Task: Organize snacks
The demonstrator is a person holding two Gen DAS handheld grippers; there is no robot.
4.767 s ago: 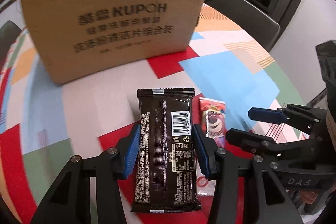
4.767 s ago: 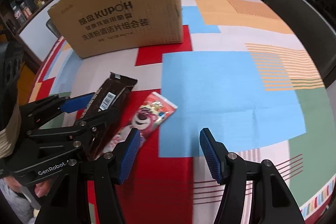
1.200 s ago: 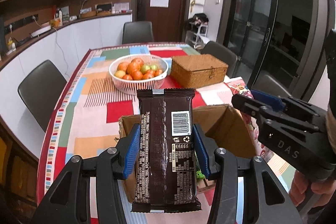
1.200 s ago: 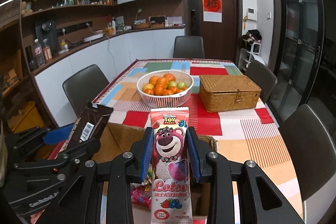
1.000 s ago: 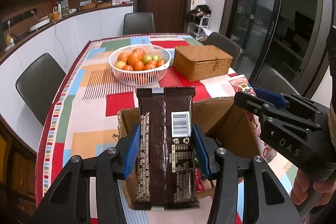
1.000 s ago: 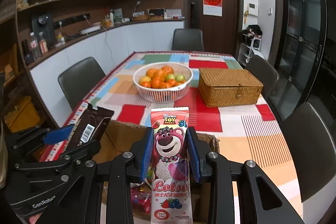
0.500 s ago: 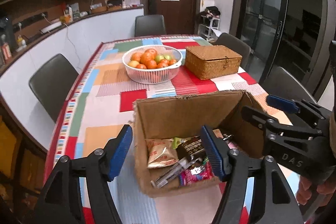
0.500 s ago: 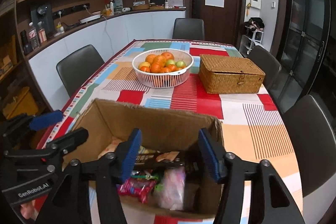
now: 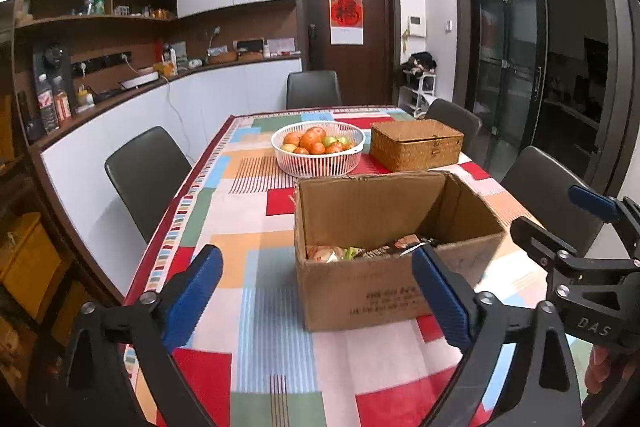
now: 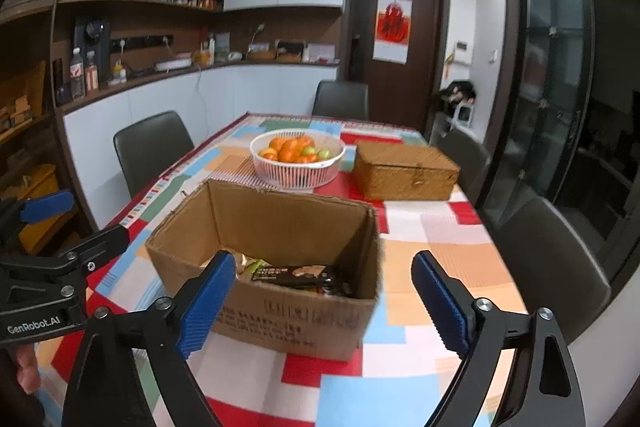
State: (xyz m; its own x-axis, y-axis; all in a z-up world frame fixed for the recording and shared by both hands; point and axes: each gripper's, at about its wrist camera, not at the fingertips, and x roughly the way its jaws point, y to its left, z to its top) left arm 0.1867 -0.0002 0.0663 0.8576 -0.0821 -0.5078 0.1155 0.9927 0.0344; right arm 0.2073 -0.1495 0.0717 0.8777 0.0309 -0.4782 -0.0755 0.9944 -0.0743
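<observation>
A: Your left gripper (image 9: pixel 316 293), what's it doing?

B: Jaws spread wide, nothing between the blue pads (image 9: pixel 192 293). It hangs above the near end of the bench (image 9: pixel 276 367), pointed at the cardboard box (image 9: pixel 384 291).

A: And your right gripper (image 10: pixel 322 301)?

B: Same, spread wide and empty. Its pads (image 10: pixel 438 301) frame the box (image 10: pixel 280 311) from the other side. Each gripper shows at the edge of the other's view.

A: Where are the snacks?

B: Inside the open box, low against the bottom. From your right wrist you get a dark brown wrapper (image 10: pixel 294 273) lying flat on top, with a tan packet and a bit of green (image 10: pixel 256 265) beside it. From your left wrist only the tops of the packets (image 9: pixel 372 251) peek over the near wall. Can't tell individual items beyond that.

A: Anything else on the bench?

B: White basket of oranges and green fruit (image 9: pixel 318 147) behind the box, woven wicker box (image 9: pixel 416 145) just beside the basket. Patchwork cloth in red, blue, orange, green. Dark chairs (image 9: pixel 146 171) around it.
</observation>
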